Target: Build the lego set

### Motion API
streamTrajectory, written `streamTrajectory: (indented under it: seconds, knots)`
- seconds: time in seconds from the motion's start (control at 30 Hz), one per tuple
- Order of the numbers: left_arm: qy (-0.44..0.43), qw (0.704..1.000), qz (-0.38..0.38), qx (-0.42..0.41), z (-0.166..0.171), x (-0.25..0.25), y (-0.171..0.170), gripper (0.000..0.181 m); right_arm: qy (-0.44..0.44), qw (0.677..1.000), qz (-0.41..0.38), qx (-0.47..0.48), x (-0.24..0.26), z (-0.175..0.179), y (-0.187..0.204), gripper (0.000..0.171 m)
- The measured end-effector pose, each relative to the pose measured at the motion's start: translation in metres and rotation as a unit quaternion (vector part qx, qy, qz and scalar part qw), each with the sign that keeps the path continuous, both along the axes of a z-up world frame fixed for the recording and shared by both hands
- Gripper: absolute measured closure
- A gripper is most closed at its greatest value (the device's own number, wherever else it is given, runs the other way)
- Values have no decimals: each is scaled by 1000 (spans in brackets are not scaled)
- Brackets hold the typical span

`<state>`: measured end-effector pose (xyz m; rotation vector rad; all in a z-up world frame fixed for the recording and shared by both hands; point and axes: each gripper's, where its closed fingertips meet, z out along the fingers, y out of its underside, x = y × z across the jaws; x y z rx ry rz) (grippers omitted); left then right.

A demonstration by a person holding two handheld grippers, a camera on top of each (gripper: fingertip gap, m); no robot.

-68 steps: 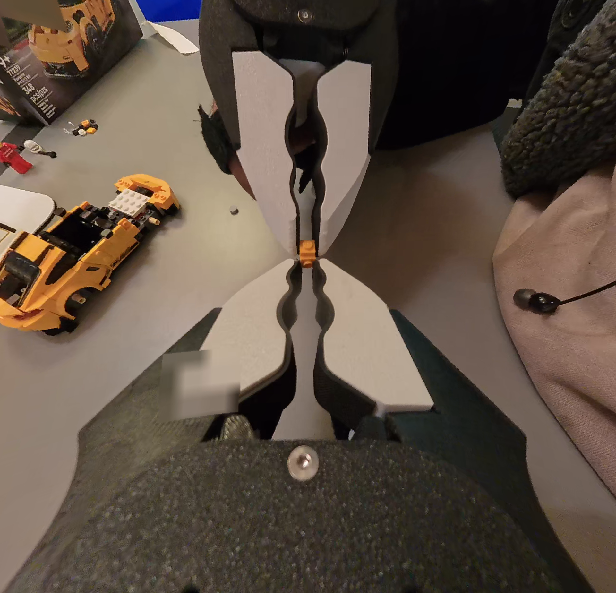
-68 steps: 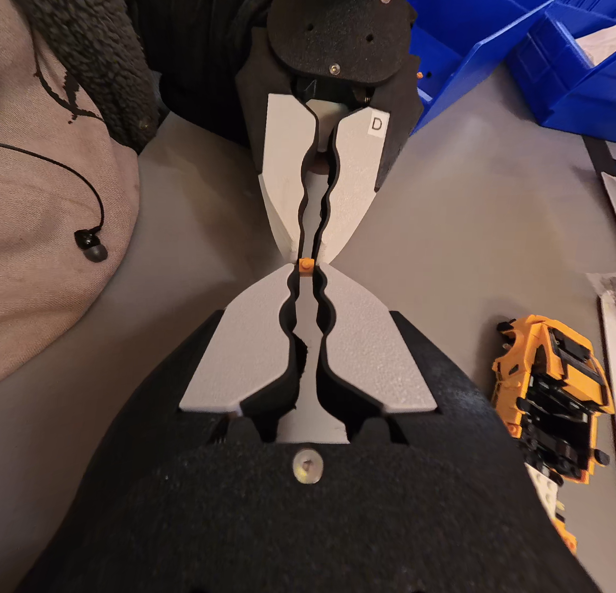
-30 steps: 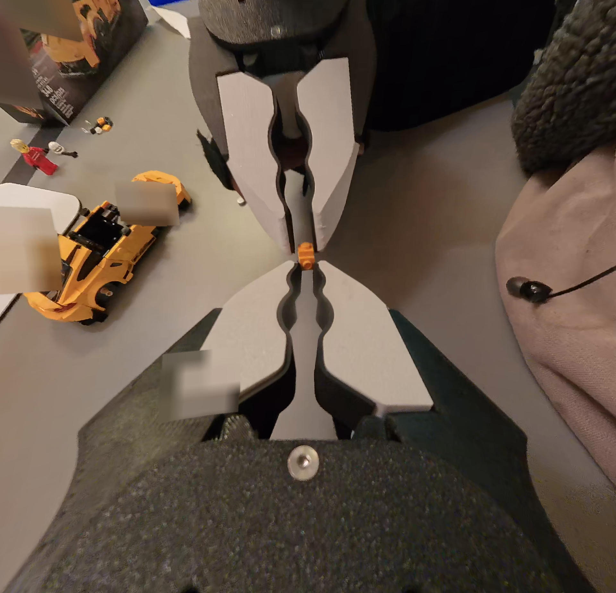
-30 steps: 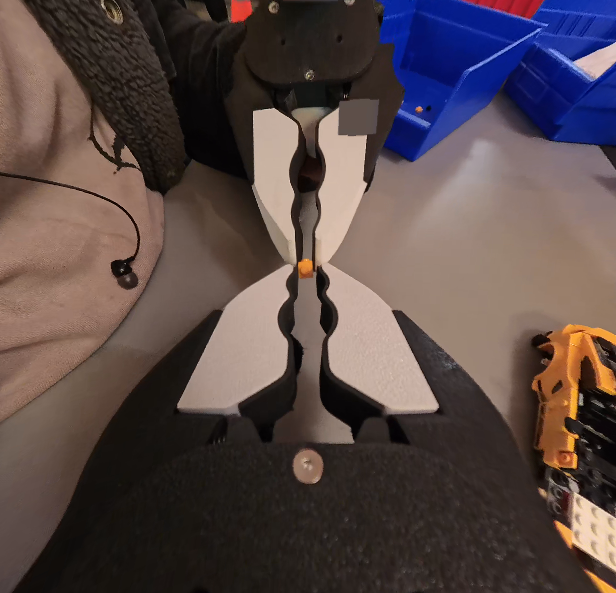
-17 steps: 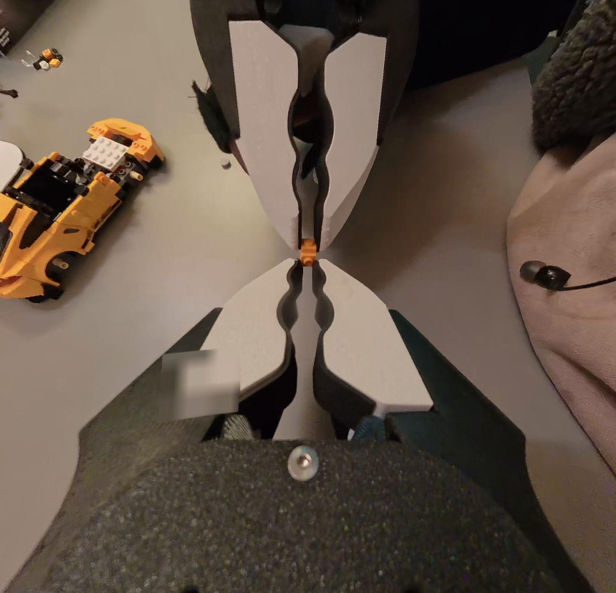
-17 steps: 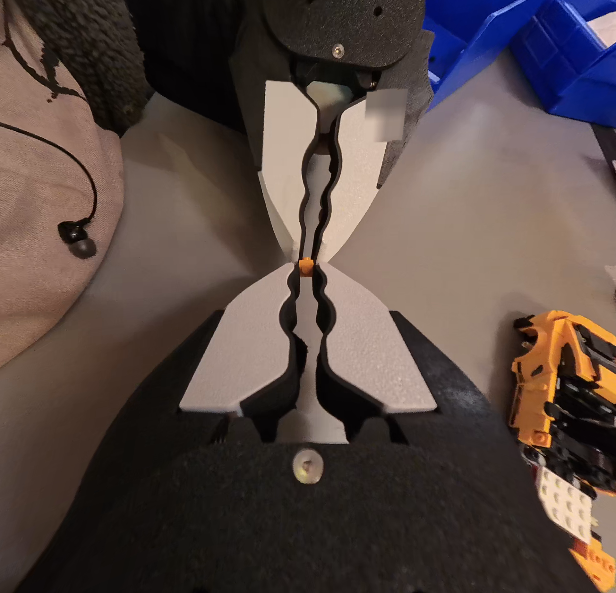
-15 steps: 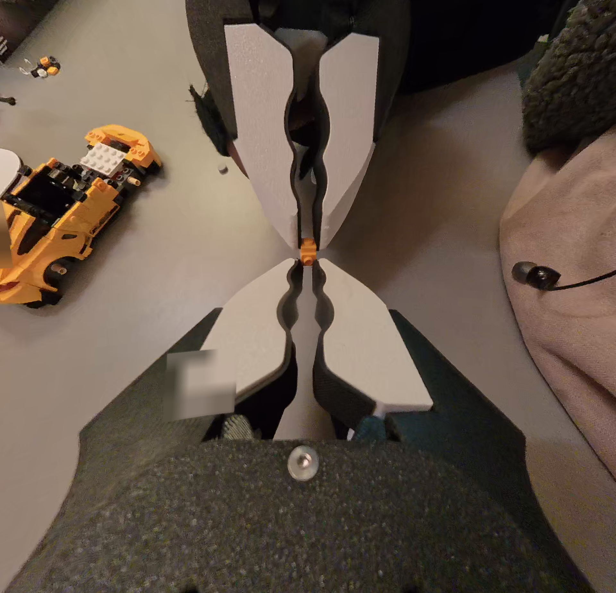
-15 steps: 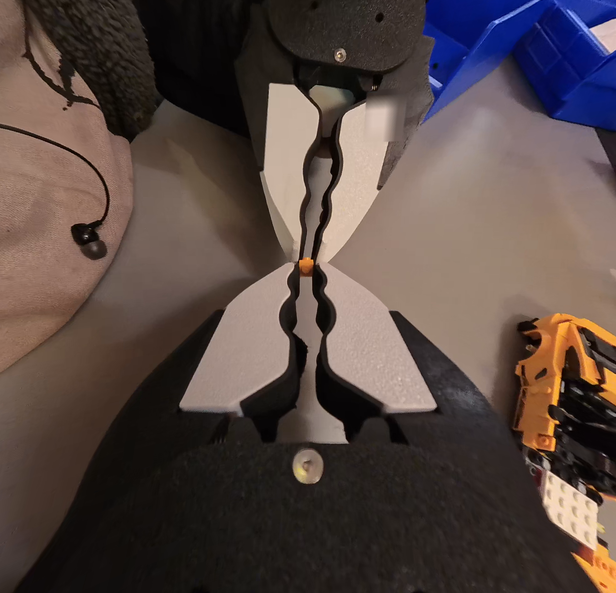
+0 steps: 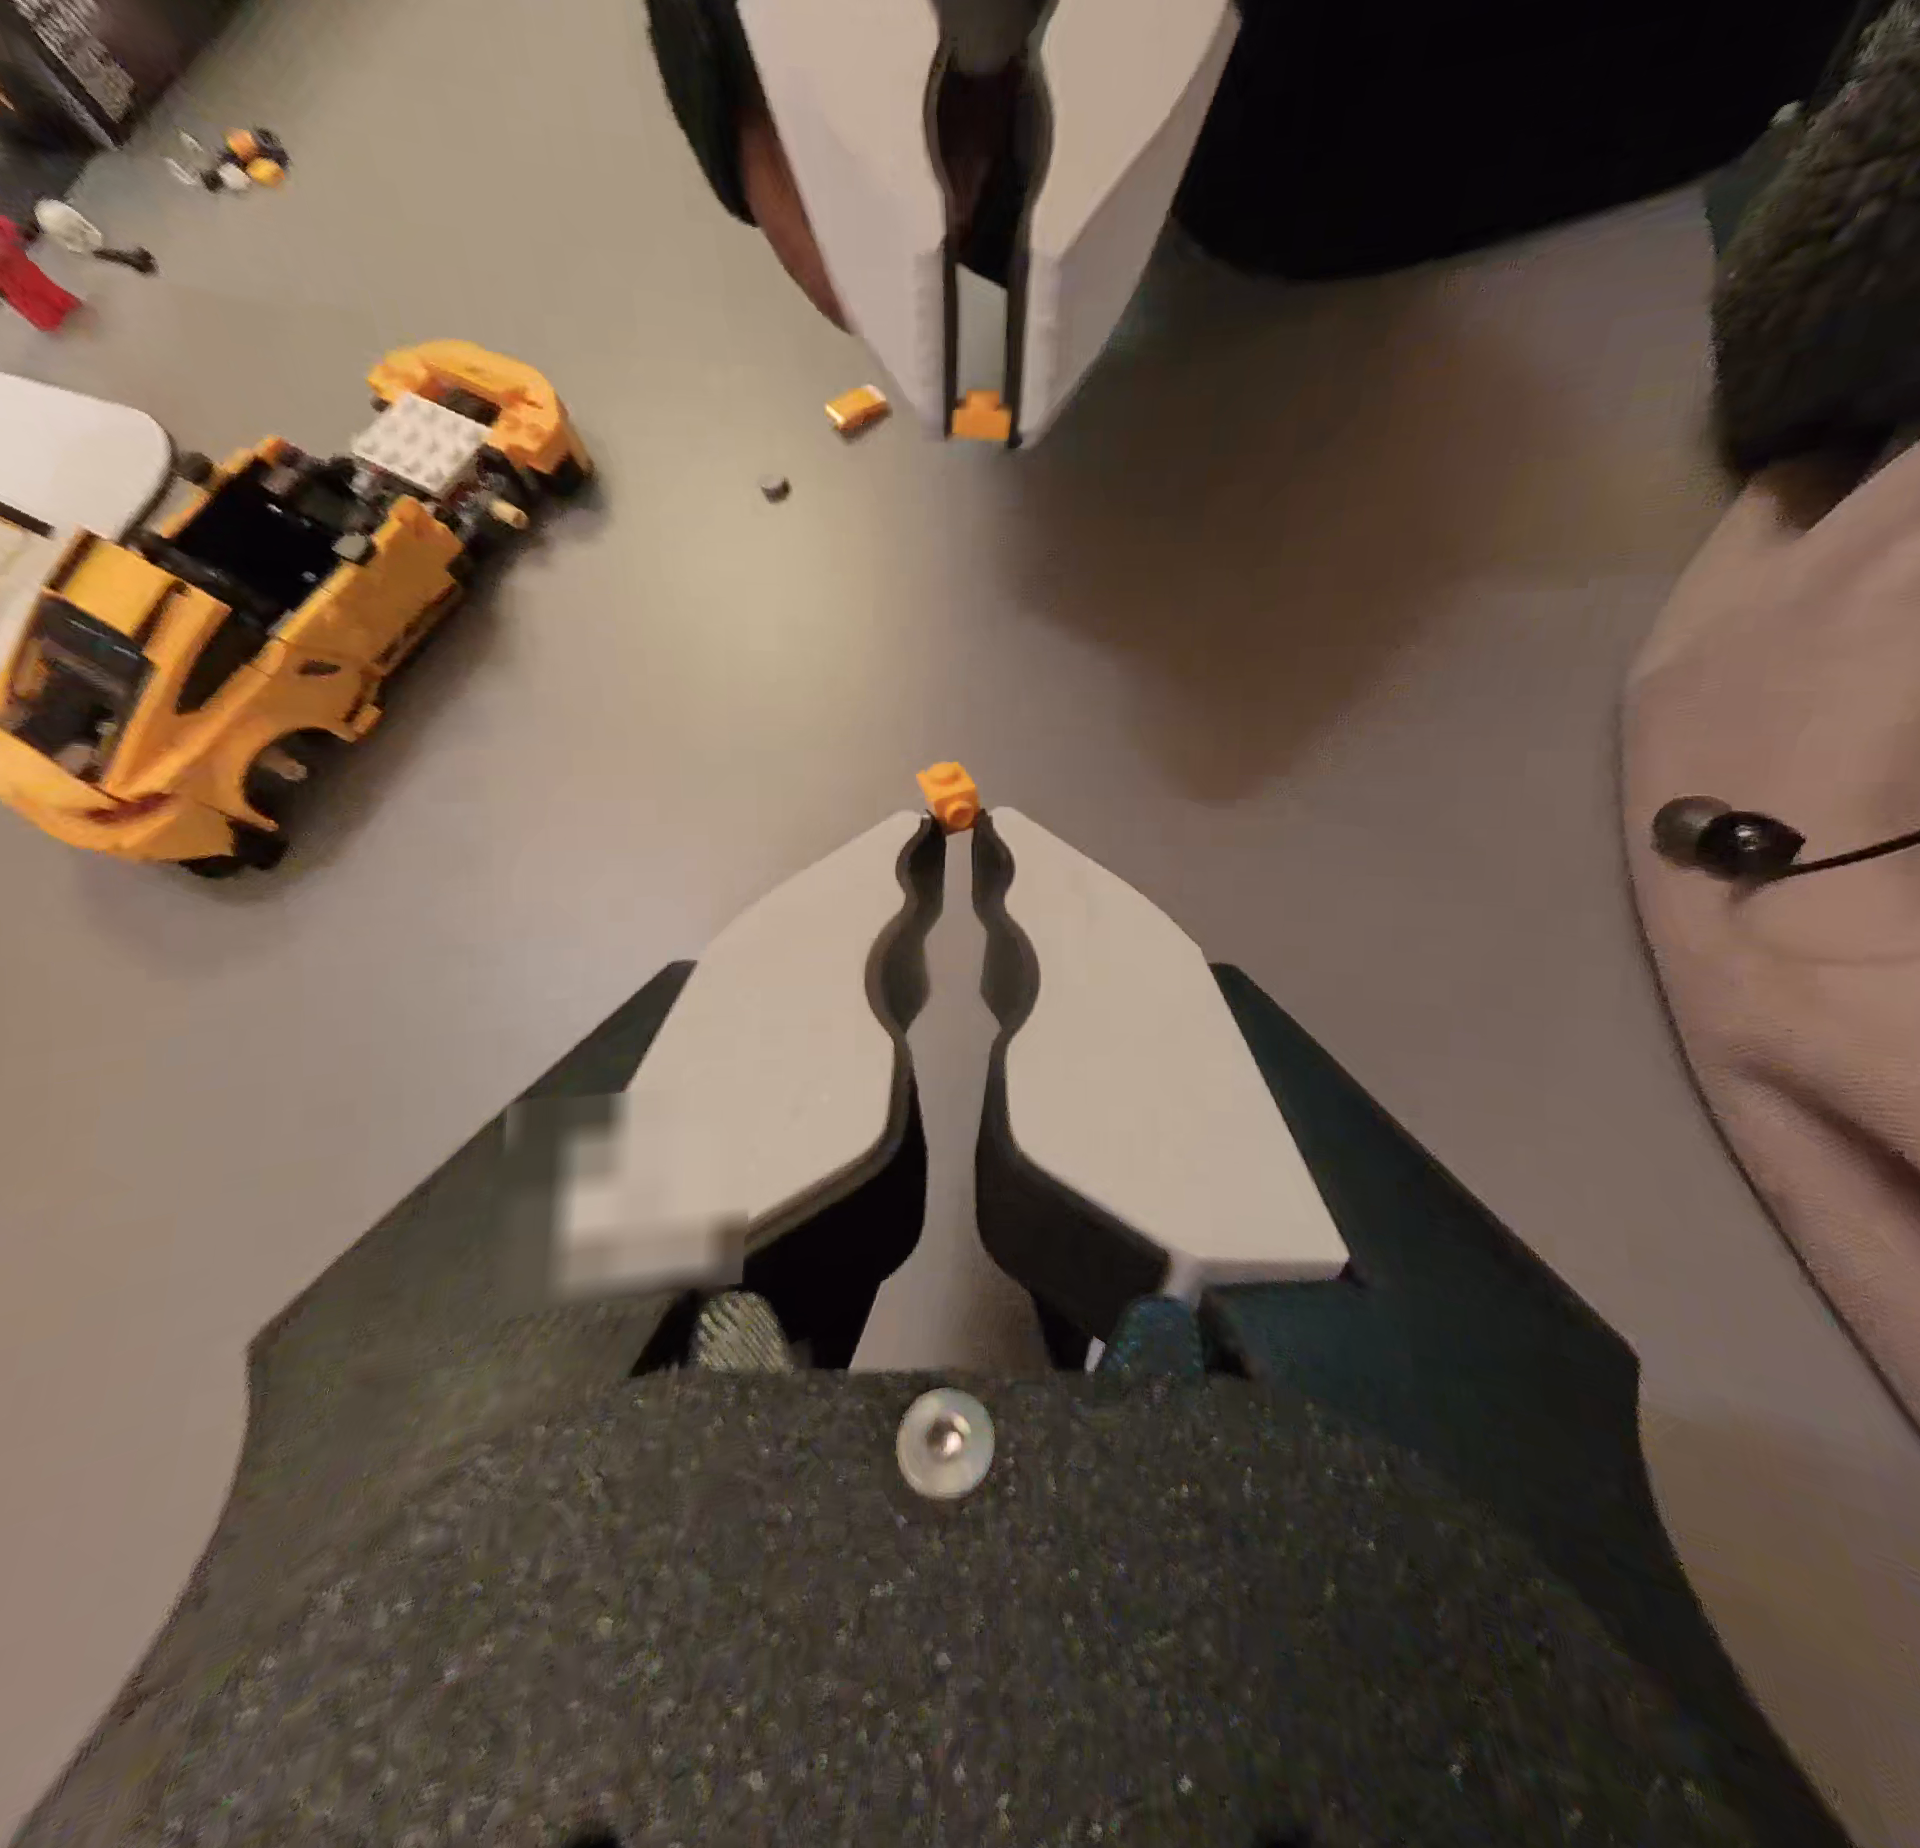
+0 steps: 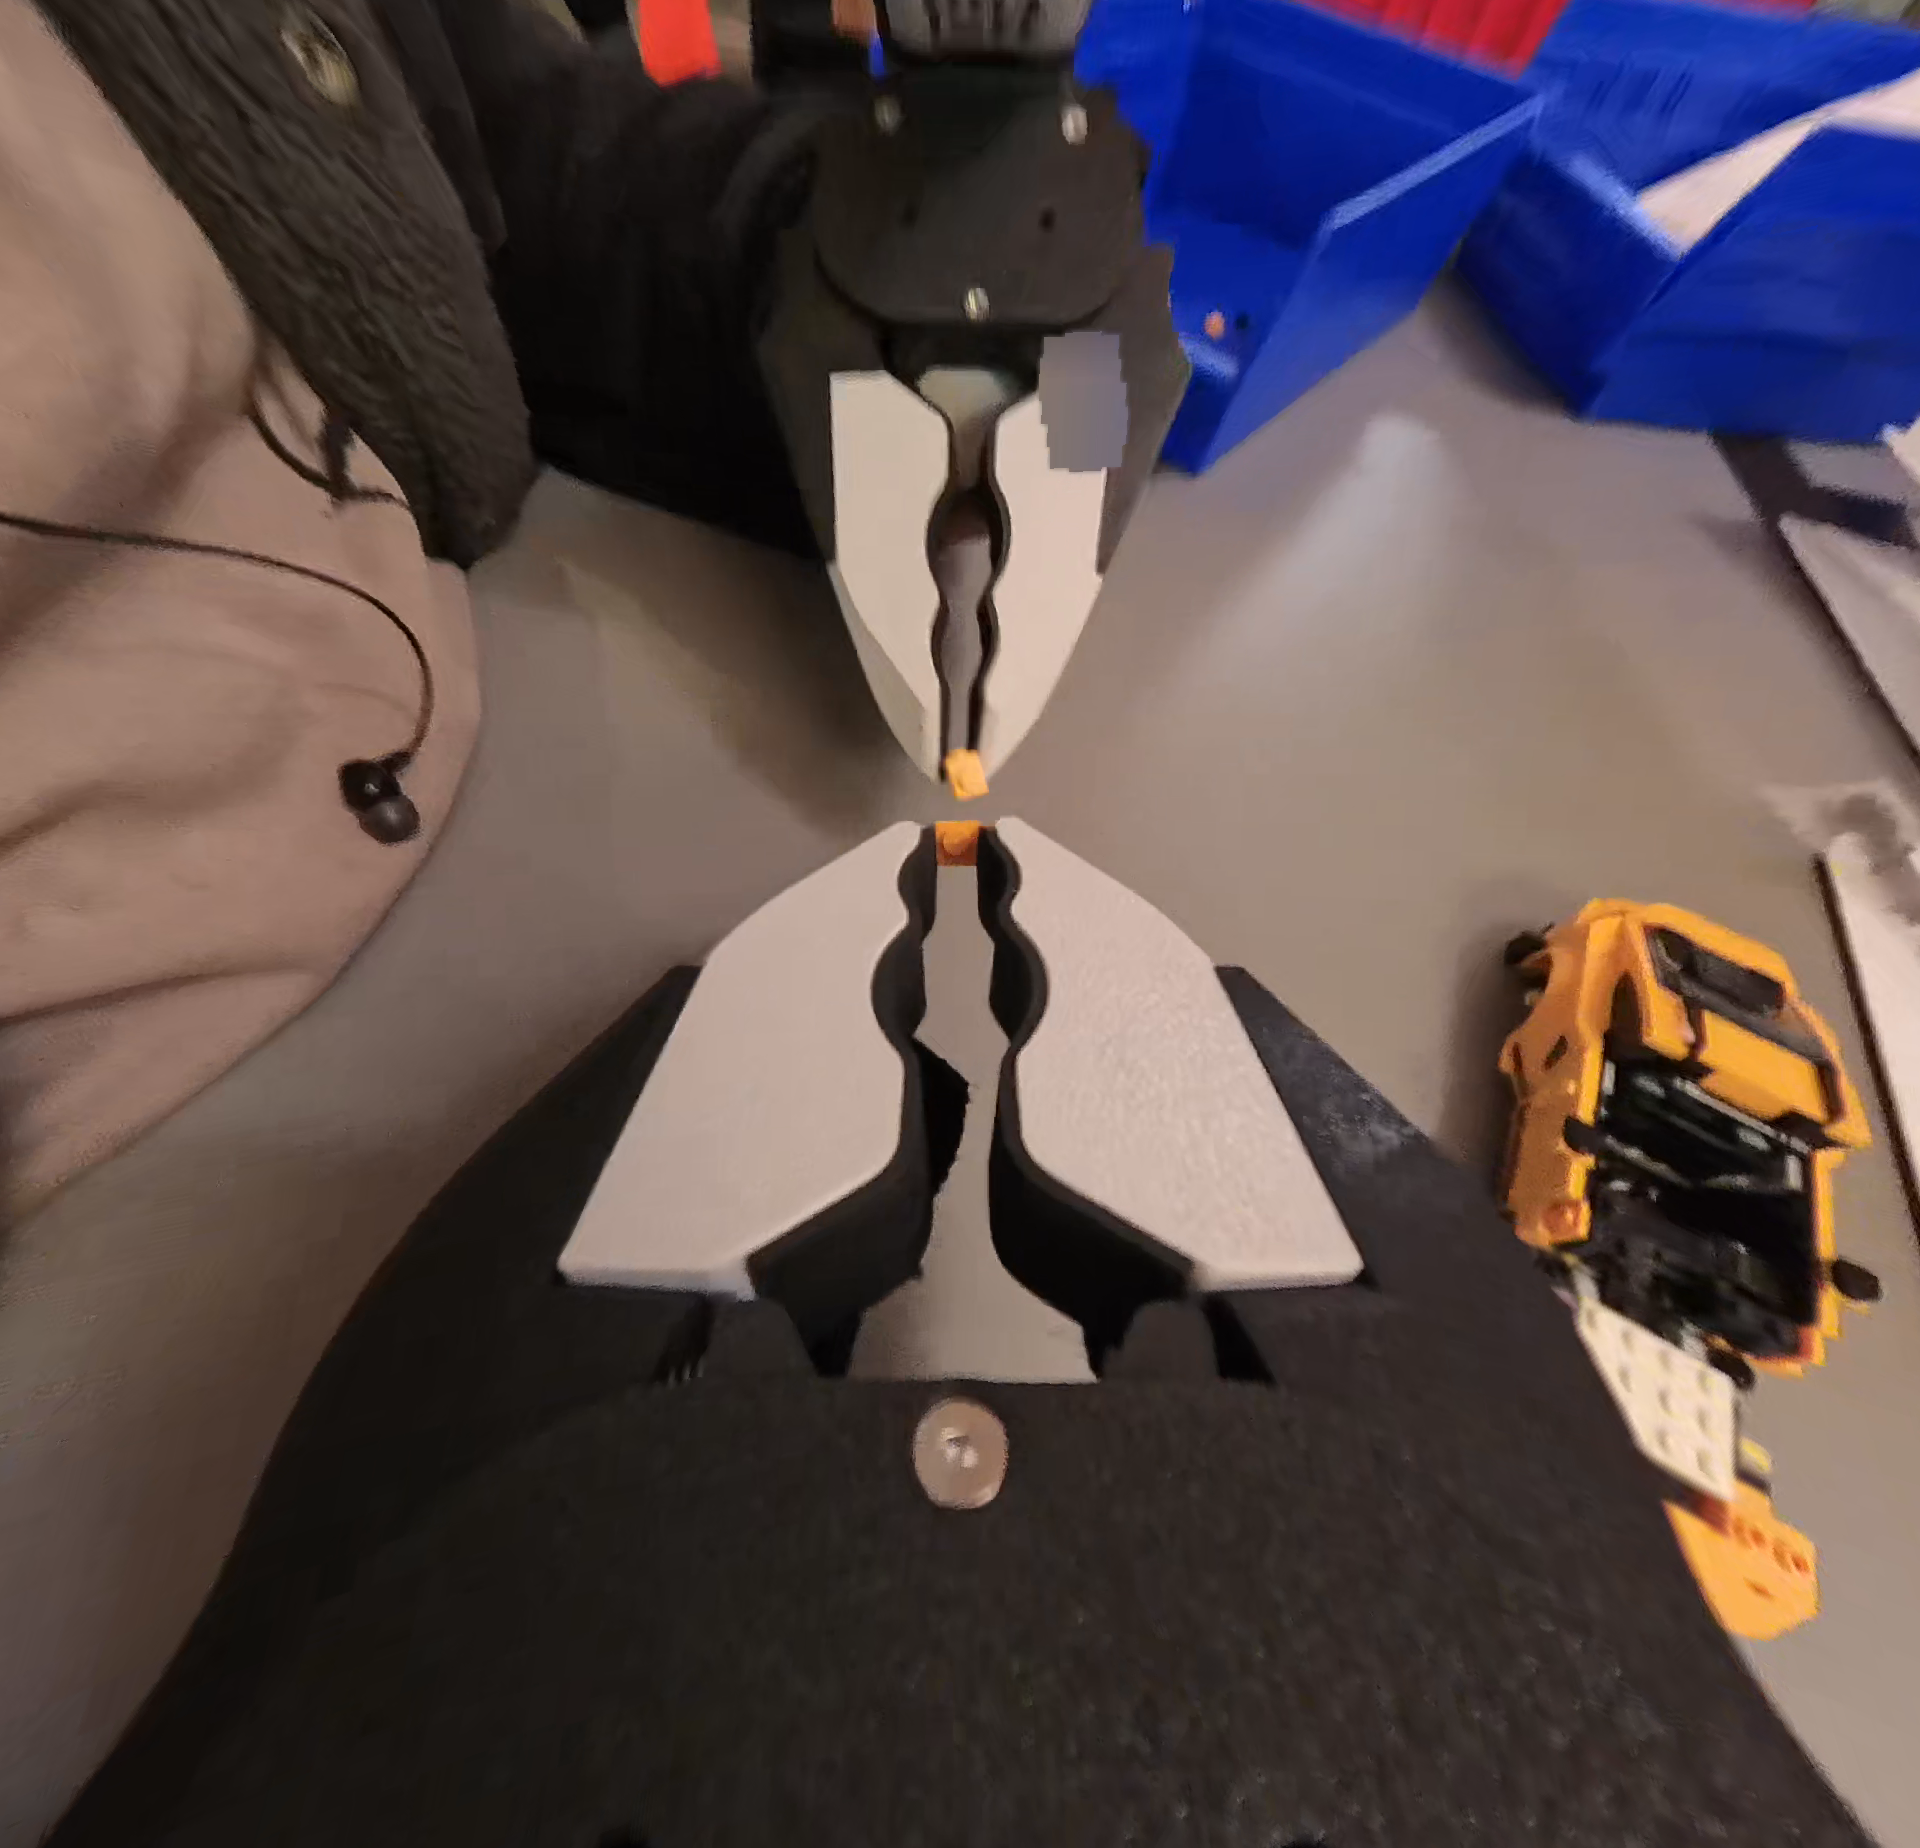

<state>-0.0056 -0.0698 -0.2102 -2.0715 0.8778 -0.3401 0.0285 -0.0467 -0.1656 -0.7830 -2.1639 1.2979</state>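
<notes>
Lego pieces, two small orange ones: one (image 9: 949, 793) pinched at left gripper (image 9: 951, 830) tips, other (image 10: 957, 842) clamped in right gripper (image 10: 957, 834), facing apart above table (image 9: 727, 655), probably for joining; yellow car (image 9: 249, 593) aside.

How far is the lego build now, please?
The orange car is largely assembled, though its middle is open. The left gripper and right gripper each pinch a small orange piece, held apart. Loose pieces lie on the table, unattached.
</notes>
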Motion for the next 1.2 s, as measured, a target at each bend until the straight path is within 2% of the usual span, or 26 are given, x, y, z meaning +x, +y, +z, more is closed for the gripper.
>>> streamTrajectory:
  seconds: [0.13,0.27,0.57,0.83,1.0,1.2]
  knots:
    - [-33,999,2,-26,-4,3,-1,175,-38,999,-15,29,-4,-23,1,164]
    - [-80,996,5,-46,-2,5,-2,175,-49,998,-18,34,-8,-29,-5,164]
    - [-70,995,3,-68,-10,8,-5,174,-127,980,-31,149,-5,-75,2,164]
    - [-65,995,6,-73,-14,7,-5,174,-143,978,-33,145,-4,-79,2,163]
    - [-63,995,7,-75,-16,7,-5,174,-160,977,-40,137,-4,-81,3,147]
    - [-65,995,9,-75,-16,7,-5,174,-169,978,-37,120,-2,-79,3,144]
